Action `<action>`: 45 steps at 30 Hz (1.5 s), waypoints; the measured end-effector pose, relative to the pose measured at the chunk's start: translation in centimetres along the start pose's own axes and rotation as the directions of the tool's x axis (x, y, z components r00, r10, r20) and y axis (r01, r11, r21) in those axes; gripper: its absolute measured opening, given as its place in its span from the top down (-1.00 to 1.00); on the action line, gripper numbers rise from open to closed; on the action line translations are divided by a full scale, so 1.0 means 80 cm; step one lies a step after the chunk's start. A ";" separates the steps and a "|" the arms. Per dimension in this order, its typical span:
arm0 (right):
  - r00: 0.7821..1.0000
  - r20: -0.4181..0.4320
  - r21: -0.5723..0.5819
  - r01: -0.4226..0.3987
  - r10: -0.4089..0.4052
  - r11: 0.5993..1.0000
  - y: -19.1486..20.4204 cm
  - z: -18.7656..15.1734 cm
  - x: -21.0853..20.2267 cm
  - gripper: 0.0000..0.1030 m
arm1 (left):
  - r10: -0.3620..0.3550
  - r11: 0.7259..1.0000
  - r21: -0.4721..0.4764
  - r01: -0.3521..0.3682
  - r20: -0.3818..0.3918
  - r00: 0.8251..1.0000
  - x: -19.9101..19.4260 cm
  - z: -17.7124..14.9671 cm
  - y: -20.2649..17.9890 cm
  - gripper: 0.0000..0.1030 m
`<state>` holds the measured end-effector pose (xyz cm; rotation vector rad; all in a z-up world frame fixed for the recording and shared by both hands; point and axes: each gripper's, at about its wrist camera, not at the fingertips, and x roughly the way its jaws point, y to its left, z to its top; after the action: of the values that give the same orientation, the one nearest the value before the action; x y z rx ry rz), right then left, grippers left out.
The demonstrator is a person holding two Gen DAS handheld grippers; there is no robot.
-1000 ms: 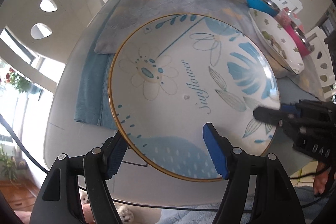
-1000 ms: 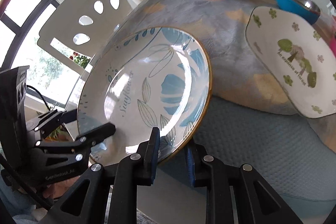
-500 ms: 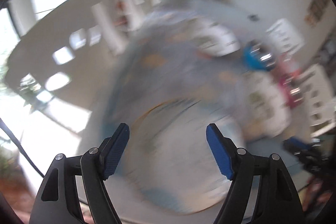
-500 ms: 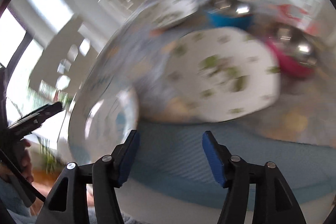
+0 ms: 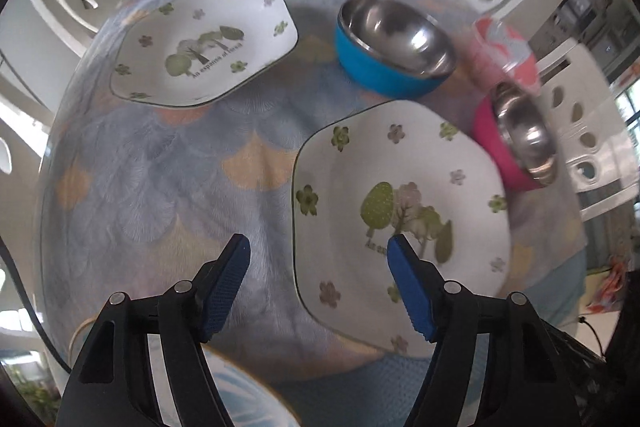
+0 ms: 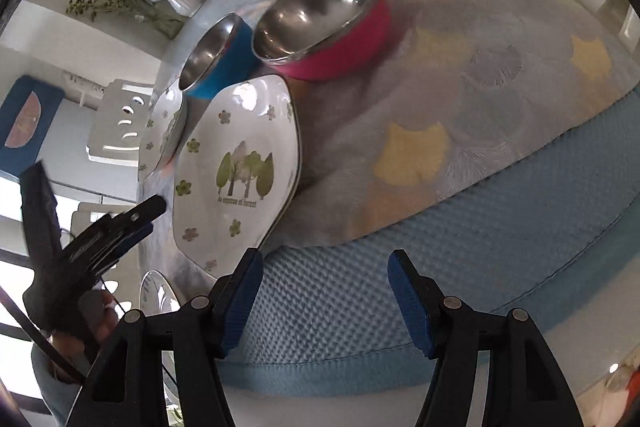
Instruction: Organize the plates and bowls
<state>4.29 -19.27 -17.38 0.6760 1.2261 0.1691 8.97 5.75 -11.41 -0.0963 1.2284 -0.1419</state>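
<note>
Grippers shown with nothing held: left gripper [image 5: 318, 253] and right gripper [image 6: 324, 267], both with jaws apart. Nearest, a tree-print plate [image 5: 404, 215] is seen on the bench cloth [image 5: 168, 187]; beyond, a second tree-print plate [image 5: 204, 47], blue bowl [image 5: 394, 47] and pink bowl [image 5: 516, 143] are set

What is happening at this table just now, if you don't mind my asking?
A person is sorting dishes with two handheld claws. Both the left claw and the right claw are open and empty, hovering over the near forest plate. A second forest plate, a blue bowl and a pink bowl sit untouched on the tablecloth.
</note>
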 end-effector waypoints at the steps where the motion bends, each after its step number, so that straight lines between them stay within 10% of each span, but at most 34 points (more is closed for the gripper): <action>1: 1.000 0.002 -0.019 -0.009 0.009 1.000 0.003 0.002 0.001 -0.22 | 0.003 1.000 0.008 -0.003 -0.010 1.000 0.004 0.003 0.001 -0.33; 10: 0.994 0.075 -0.191 0.088 -0.074 0.978 0.040 0.024 0.027 -0.21 | 0.000 0.999 0.039 0.004 -0.085 0.996 0.040 0.023 0.000 -0.18; 19: 0.998 0.022 -0.119 0.064 -0.062 0.991 0.024 0.035 0.056 -0.22 | -0.042 0.999 -0.019 0.040 -0.117 0.992 0.069 0.038 0.019 0.34; 27: 0.995 0.058 -0.182 0.091 -0.082 0.979 0.041 0.033 0.064 -0.21 | -0.042 0.999 -0.012 0.041 -0.106 0.993 0.073 0.036 0.012 0.41; 34: 0.977 0.126 -0.265 0.201 -0.173 0.943 0.061 0.026 0.075 0.27 | 0.029 0.994 0.111 -0.024 -0.052 0.998 0.050 0.019 -0.018 0.43; 45: 0.947 0.290 -0.258 0.218 -0.140 0.941 0.062 0.033 0.001 0.45 | -0.138 0.986 0.090 0.139 -0.021 0.990 0.008 -0.001 -0.032 0.44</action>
<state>7.88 -16.32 -14.21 0.3168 0.9710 0.0954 8.99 3.14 -11.67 -0.1016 1.2282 -0.3202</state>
